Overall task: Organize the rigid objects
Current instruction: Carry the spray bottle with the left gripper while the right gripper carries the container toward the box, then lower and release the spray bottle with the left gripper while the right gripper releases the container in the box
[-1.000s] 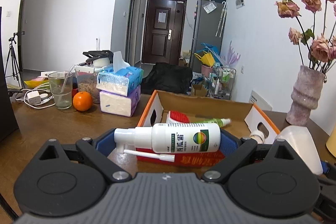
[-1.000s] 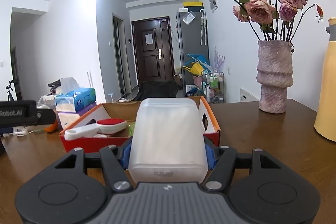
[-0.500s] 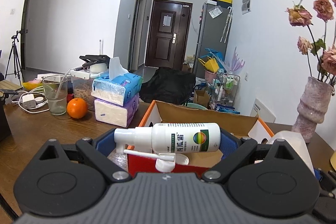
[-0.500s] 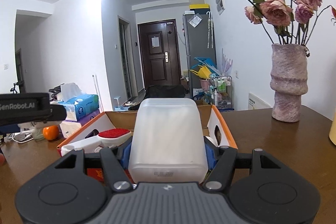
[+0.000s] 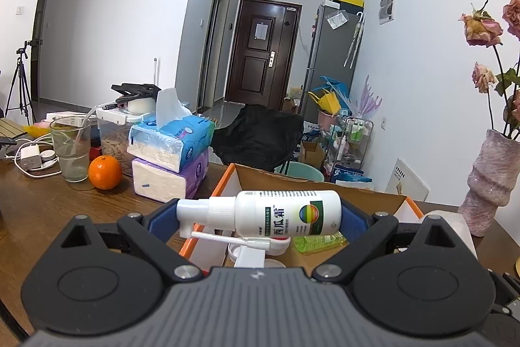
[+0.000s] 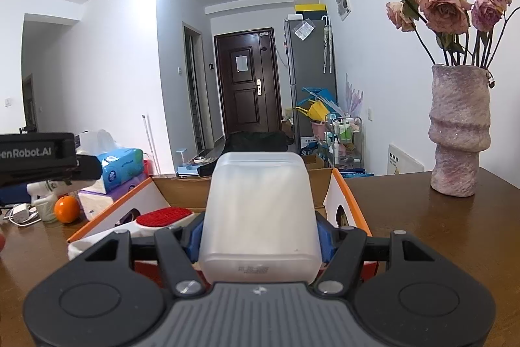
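Both grippers have carried their loads forward toward the cardboard box (image 5: 312, 187): a second ago the whole orange-edged box lay ahead of the left gripper, and now its near wall sits under the jaws, while in the right view the box has grown and its red front has slid beneath the gripper.

The spray bottle (image 5: 286, 212) is white, lying crosswise with its nozzle head to the left and a thin white spout tube folded along below; its label carries green lettering and a rainbow disc. The left gripper (image 5: 260, 217) pinches it end to end, blue pads against the nozzle head and the bottle's base, jaws spread wide to span its length. It hangs over the near part of the box, above a green tube (image 5: 320, 241) and a white-handled brush (image 6: 162, 215) with a red pad lying inside.

The translucent white container (image 6: 260, 213) is a rounded-cornered, frosted tub, with faint embossed marks low on its near face. The right gripper (image 6: 260, 236) clamps it from both sides with blue pads, jaws partly spread to its width, holding it over the box's right half.

The box rests on the wooden bench (image 6: 422, 217), with tissue packs (image 5: 172, 148), an orange (image 5: 105, 172) and a glass (image 5: 71, 148) to the left and a pink vase (image 6: 458, 132) of dried roses to the right.
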The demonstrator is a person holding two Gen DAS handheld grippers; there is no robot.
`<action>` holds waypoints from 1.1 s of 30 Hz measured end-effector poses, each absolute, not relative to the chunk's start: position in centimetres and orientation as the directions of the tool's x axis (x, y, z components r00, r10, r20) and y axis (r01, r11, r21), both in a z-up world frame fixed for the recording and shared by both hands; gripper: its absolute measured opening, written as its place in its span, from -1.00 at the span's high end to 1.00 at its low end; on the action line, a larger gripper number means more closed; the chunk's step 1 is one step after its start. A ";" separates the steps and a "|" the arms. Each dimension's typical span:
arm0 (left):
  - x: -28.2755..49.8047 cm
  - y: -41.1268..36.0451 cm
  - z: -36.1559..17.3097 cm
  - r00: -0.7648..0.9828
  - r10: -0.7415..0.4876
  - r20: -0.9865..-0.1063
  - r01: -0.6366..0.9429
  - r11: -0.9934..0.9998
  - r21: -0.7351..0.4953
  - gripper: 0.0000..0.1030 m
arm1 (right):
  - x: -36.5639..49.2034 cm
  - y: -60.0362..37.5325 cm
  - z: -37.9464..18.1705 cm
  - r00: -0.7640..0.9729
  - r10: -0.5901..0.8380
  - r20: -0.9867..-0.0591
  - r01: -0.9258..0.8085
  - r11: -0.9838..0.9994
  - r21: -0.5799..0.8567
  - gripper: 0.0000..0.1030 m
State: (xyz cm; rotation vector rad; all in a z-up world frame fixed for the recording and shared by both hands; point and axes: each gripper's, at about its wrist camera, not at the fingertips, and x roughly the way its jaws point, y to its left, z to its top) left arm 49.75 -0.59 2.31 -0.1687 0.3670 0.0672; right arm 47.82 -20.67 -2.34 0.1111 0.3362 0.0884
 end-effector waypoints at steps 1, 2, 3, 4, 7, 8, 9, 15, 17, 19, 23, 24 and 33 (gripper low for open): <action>50.0 -0.6 2.3 0.931 0.034 -0.363 -0.095 0.984 -0.152 -0.91 | 48.0 -20.6 -2.4 0.940 0.105 -0.325 -0.068 0.990 0.123 -0.23; 50.0 -0.6 2.3 0.931 0.034 -0.363 -0.095 0.984 -0.152 -0.91 | 48.2 -20.7 -2.4 0.940 0.105 -0.325 -0.068 0.990 0.122 -0.23; 50.2 -0.6 2.3 0.931 0.033 -0.363 -0.094 0.984 -0.152 -0.91 | 48.5 -20.7 -2.4 0.940 0.105 -0.326 -0.069 0.990 0.122 -0.23; 50.5 -0.6 2.2 0.931 0.031 -0.364 -0.093 0.984 -0.153 -0.91 | 48.7 -20.7 -2.4 0.939 0.105 -0.326 -0.069 0.990 0.121 -0.23; 51.3 -0.8 2.1 0.930 0.032 -0.366 -0.093 0.985 -0.149 -0.91 | 49.3 -20.7 -2.5 0.940 0.105 -0.324 -0.070 0.991 0.118 -0.23; 51.5 -0.9 2.1 0.930 0.032 -0.366 -0.092 0.985 -0.147 -0.91 | 49.5 -20.7 -2.5 0.940 0.105 -0.324 -0.071 0.991 0.117 -0.23; 51.8 -1.0 2.1 0.930 0.031 -0.367 -0.090 0.985 -0.145 -0.91 | 49.7 -20.7 -2.5 0.940 0.105 -0.323 -0.071 0.991 0.117 -0.23; 53.3 -2.0 1.8 0.928 0.018 -0.371 -0.072 0.989 -0.132 -0.91 | 51.3 -20.8 -2.7 0.939 0.103 -0.328 -0.071 0.992 0.107 -0.23; 53.9 -2.4 1.6 0.927 0.013 -0.376 -0.065 0.990 -0.126 -0.91 | 51.8 -20.9 -2.9 0.938 0.102 -0.330 -0.071 0.992 0.103 -0.23; 54.4 -2.7 1.4 0.926 0.009 -0.378 -0.059 0.991 -0.120 -0.91 | 52.3 -20.9 -3.0 0.938 0.100 -0.332 -0.071 0.993 0.098 -0.23; 55.4 -3.6 1.1 0.924 0.000 -0.382 -0.043 0.994 -0.104 -0.91 | 53.2 -20.8 -3.2 0.937 0.101 -0.335 -0.076 0.993 0.088 -0.23; 55.7 -3.8 1.0 0.923 -0.002 -0.384 -0.039 0.994 -0.100 -0.91 | 53.4 -20.8 -3.2 0.937 0.101 -0.336 -0.077 0.993 0.085 -0.23; 57.8 -4.7 0.3 0.917 -0.009 -0.400 -0.026 0.996 -0.080 -0.91 | 55.4 -20.7 -3.7 0.930 0.090 -0.356 -0.073 0.995 0.060 -0.23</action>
